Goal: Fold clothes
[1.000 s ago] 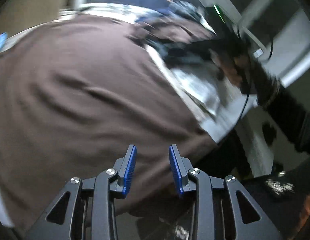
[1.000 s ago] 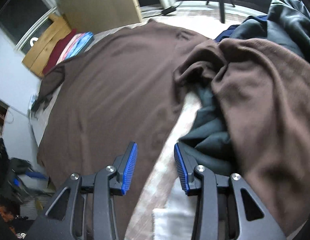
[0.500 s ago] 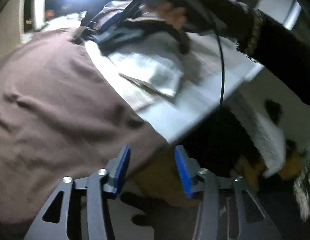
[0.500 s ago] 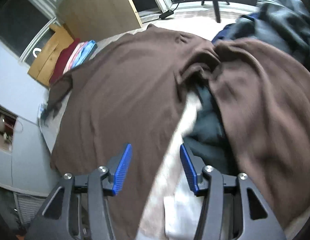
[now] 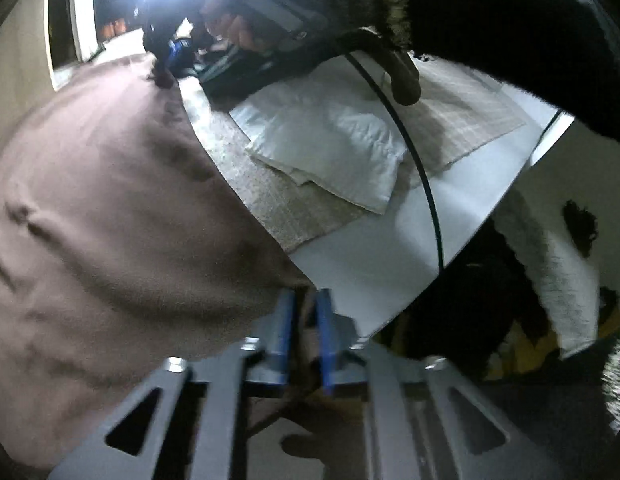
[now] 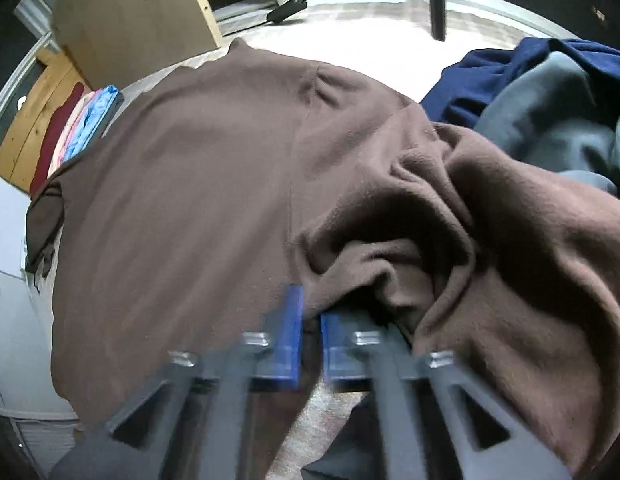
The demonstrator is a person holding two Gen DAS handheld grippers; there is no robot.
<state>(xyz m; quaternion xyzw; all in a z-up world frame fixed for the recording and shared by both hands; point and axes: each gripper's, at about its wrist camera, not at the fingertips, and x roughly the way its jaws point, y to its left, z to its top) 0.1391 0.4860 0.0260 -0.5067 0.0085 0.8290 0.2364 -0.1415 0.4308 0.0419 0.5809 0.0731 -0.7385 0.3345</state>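
Note:
A large brown shirt lies spread over the table, its right sleeve bunched in folds. In the right wrist view my right gripper has its blue pads nearly together on the shirt's edge near the armpit. The left wrist view has the same brown shirt filling the left half, and my left gripper is shut on its lower corner at the table's edge. A person's hand in a dark sleeve holds the right gripper at the top of that view.
A folded white cloth lies on a beige mat on the white table. A blue and grey clothes pile sits at the right. Folded colourful clothes and a wooden board stand at the far left.
Both grippers have gone from open to closed on the brown shirt. The left one moved to the shirt's corner at the table edge; the right one moved down onto the shirt's side.

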